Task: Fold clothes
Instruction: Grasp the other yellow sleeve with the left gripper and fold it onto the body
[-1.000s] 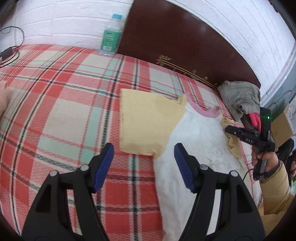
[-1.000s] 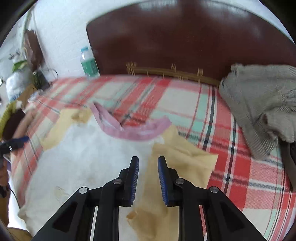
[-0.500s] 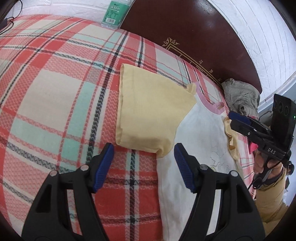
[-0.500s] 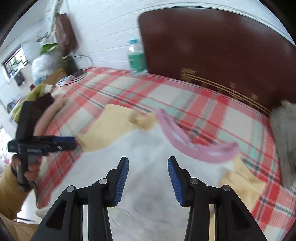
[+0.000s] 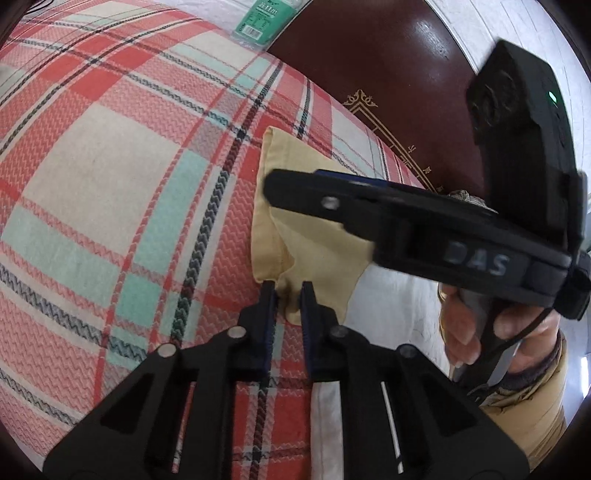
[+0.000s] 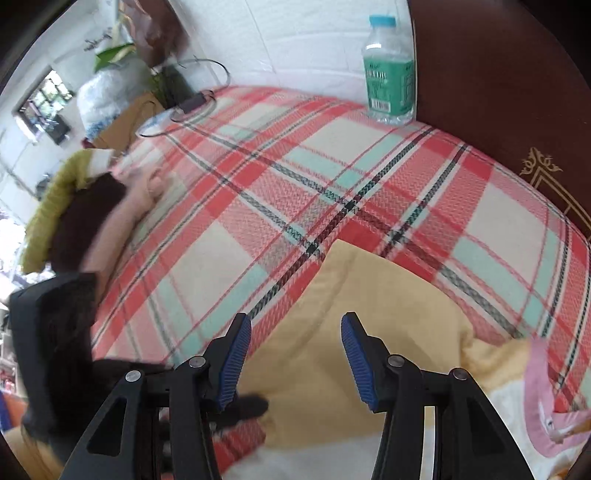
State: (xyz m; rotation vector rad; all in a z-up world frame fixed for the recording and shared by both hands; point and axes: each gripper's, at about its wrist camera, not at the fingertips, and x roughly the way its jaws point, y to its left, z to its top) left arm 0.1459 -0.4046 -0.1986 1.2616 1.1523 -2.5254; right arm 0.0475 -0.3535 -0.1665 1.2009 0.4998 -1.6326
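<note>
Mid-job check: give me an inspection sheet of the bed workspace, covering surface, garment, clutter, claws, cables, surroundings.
Surface: plaid bedspread, lying flat.
Job's things: T-shirt, yellow sleeve spread out, white body, pink collar.
Clutter: water bottle upright by the headboard.
Claws: left claw closing on the sleeve's hem; right claw open above the sleeve, holding nothing.
Cables: looped cable at the far corner.
Surroundings: white brick wall; a second person's arm on the bed.

One shirt (image 5: 317, 254), one bottle (image 6: 388, 74), two grippers (image 5: 288, 295) (image 6: 295, 354)
</note>
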